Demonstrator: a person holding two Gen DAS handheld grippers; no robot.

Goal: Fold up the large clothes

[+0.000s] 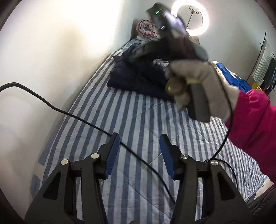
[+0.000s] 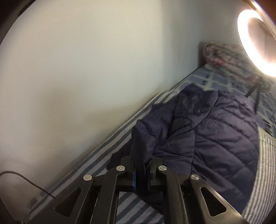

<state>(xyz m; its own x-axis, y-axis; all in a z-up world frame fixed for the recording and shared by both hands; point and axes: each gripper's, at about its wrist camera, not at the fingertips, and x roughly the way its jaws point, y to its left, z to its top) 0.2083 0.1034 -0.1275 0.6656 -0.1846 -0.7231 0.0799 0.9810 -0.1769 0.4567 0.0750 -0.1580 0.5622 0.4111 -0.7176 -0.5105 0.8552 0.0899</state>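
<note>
Navy quilted jacket [image 2: 224, 134] on a bed [image 1: 138, 124] with blue-and-white striped cover. Black tongs [image 1: 138, 156] with blue pads [image 1: 112, 155]. Grey glove [image 1: 201, 82], bright pink sleeve [image 1: 253, 120]. Pink-and-grey floral bundle [image 1: 146, 31]. White wall [image 1: 60, 51], glowing white ring light [image 1: 203, 15].

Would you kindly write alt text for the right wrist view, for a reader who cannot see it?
The right claw is shut on a fold of a navy quilted jacket lying on a blue-striped bed beside a white wall. A lit ring light glows at the upper right.
</note>
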